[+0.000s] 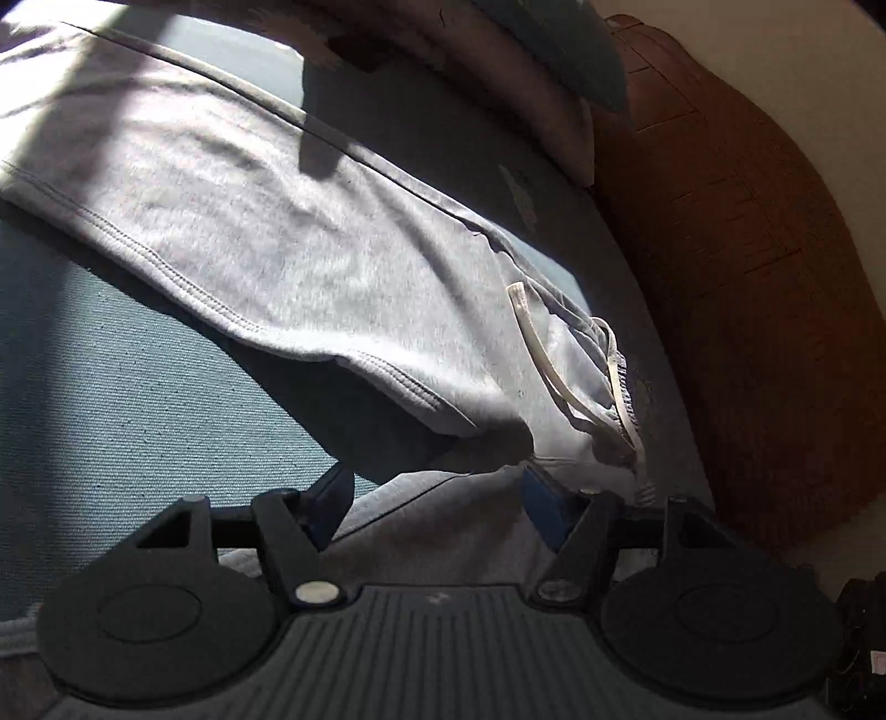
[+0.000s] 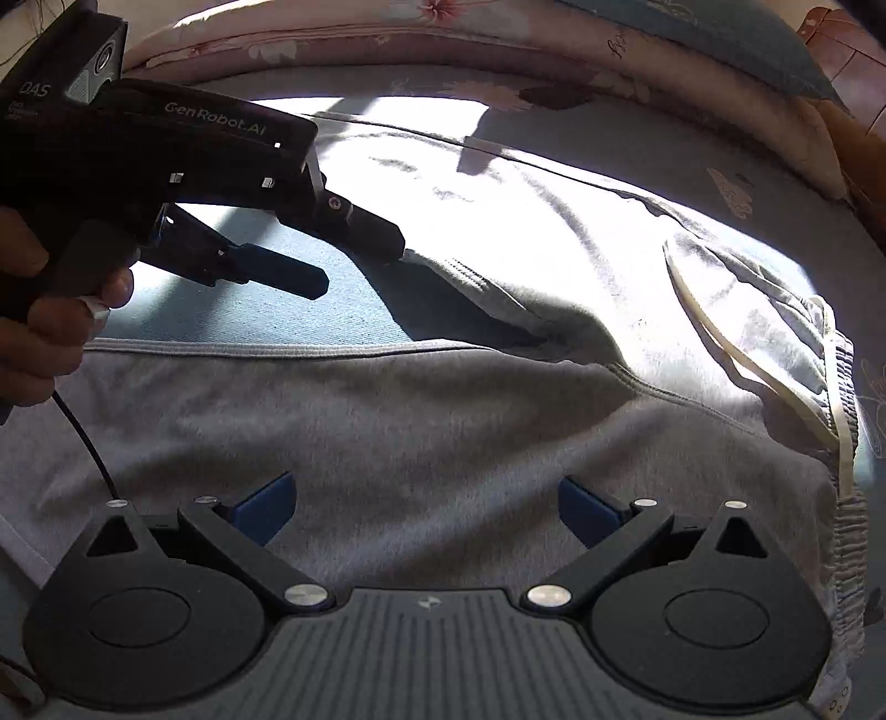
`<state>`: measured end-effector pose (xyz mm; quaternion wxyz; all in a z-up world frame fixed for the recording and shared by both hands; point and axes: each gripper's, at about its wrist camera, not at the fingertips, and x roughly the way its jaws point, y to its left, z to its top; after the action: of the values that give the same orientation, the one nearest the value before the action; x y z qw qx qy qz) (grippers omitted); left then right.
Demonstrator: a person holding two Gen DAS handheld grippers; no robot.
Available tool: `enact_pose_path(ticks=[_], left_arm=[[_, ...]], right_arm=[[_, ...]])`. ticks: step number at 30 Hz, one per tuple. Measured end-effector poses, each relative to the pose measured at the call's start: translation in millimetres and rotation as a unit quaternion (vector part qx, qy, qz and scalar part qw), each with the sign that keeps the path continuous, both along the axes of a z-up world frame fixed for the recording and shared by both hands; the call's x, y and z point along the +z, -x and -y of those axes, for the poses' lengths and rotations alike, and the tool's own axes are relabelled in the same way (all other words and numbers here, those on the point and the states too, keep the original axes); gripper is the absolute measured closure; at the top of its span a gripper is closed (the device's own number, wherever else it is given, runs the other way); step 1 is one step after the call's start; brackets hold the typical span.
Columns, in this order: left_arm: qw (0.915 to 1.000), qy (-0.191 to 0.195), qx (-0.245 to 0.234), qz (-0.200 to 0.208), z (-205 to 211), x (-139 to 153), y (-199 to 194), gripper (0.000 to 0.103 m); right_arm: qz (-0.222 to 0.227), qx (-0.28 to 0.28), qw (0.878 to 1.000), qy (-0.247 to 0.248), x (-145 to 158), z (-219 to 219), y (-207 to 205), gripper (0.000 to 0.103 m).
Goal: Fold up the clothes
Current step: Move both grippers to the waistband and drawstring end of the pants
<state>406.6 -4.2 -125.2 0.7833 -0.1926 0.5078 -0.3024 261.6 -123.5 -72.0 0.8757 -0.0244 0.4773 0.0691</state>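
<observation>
Grey sweatpants point(image 1: 288, 243) with a cream drawstring point(image 1: 548, 360) lie spread on a blue-grey bed. In the right wrist view the pants point(image 2: 443, 432) fill the middle, legs running left, elastic waistband point(image 2: 841, 432) at the right. My left gripper point(image 1: 437, 493) is open, its blue fingers straddling the crotch fold of the pants. It also shows in the right wrist view point(image 2: 354, 260), open above the gap between the two legs. My right gripper point(image 2: 426, 507) is open and empty, just above the near leg.
The blue-grey bed sheet point(image 1: 138, 399) shows between the legs. Floral pillows point(image 2: 443, 33) lie along the far side. A brown padded headboard point(image 1: 747, 249) rises at the right. Strong sunlight falls on the far leg.
</observation>
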Motion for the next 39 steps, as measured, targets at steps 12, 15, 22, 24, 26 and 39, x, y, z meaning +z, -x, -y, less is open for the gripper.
enact_pose_path(ticks=[12,15,22,24,26,39], left_arm=[[0.9943,0.047,-0.090,0.032,62,-19,-36,0.037],[0.9905,0.120,-0.067,-0.006,51,-16,-48,0.037],[0.9812,0.183,-0.053,-0.032,36,-3,-60,0.037],[0.9793,0.192,-0.055,-0.034,35,1,-60,0.037],[0.9758,0.207,-0.049,-0.052,32,1,-61,0.037],[0.9723,0.213,-0.044,-0.086,26,-7,-59,0.035]], right_arm=[[0.023,-0.052,0.997,-0.045,-21,64,-16,0.001],[0.032,-0.024,0.999,-0.029,-23,59,-24,0.001],[0.060,0.076,0.995,-0.038,-26,35,-51,0.001],[0.064,0.094,0.993,-0.039,-34,25,-60,0.001],[0.041,0.096,0.994,-0.036,-46,17,-74,0.001],[0.033,0.076,0.996,-0.040,-66,-10,-90,0.000]])
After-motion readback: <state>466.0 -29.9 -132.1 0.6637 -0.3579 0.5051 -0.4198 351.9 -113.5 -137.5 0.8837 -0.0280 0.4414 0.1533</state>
